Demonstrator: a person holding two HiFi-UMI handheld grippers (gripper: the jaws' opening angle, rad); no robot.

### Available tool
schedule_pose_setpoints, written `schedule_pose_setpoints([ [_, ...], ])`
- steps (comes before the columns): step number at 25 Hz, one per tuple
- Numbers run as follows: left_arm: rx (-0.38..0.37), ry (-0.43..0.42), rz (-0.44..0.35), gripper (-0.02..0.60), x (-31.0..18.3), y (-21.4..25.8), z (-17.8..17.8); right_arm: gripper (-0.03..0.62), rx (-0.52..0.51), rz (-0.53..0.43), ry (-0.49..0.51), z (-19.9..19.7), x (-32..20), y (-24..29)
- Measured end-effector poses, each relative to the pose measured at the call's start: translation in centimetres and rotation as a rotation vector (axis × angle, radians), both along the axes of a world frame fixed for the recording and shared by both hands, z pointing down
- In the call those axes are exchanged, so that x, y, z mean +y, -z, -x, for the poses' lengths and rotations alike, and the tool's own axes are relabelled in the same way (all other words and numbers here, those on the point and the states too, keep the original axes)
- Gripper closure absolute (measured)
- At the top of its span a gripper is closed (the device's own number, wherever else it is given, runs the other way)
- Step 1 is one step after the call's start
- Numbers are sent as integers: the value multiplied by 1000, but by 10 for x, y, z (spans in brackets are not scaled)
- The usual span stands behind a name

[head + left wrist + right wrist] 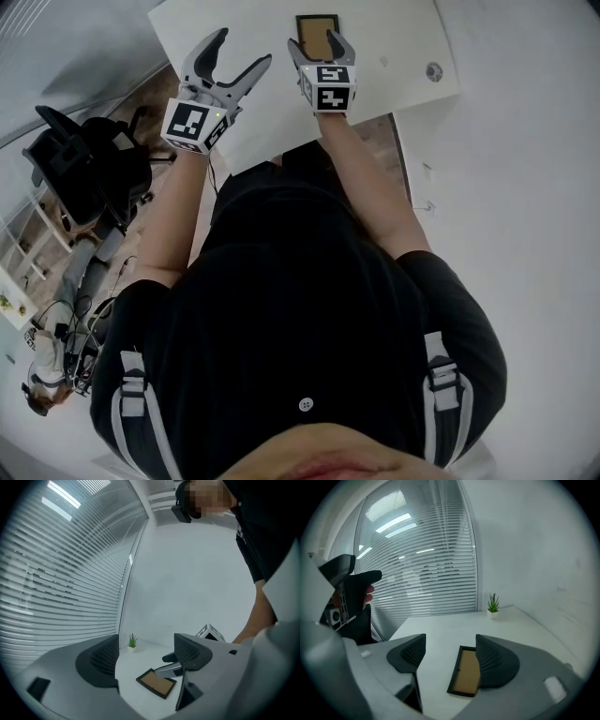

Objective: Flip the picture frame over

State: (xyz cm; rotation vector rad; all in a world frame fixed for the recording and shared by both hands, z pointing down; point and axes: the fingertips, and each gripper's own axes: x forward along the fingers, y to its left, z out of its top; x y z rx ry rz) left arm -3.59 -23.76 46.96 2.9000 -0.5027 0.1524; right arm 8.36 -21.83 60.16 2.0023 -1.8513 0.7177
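Head view, white desk (pixel 398 42) beside slatted blinds (pixel 426 573), picture frame (pixel 314 28) brown side up, left tongs (pixel 243 47) and right tongs (pixel 316 44) spread.

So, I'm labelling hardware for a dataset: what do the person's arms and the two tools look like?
Both the left tool and right tool have light grey bodies with two curved jaws lined with dark ribbed pads. Each carries a cube of black-and-white square markers. The person wears a black short-sleeved shirt; forearms are bare.
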Motion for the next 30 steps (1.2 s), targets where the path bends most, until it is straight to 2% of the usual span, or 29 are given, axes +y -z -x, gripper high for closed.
schedule_pose_setpoints([
  [9, -46, 35, 52, 209, -17, -43, -11, 292, -7, 136, -38, -6, -3, -61],
  [21, -84, 60, 114, 209, -26, -89, -20, 353, -14, 229, -68, -4, -5, -114],
  [30, -112, 65, 137, 209, -29, -116, -20, 396, -22, 284, -90, 7, -5, -130],
])
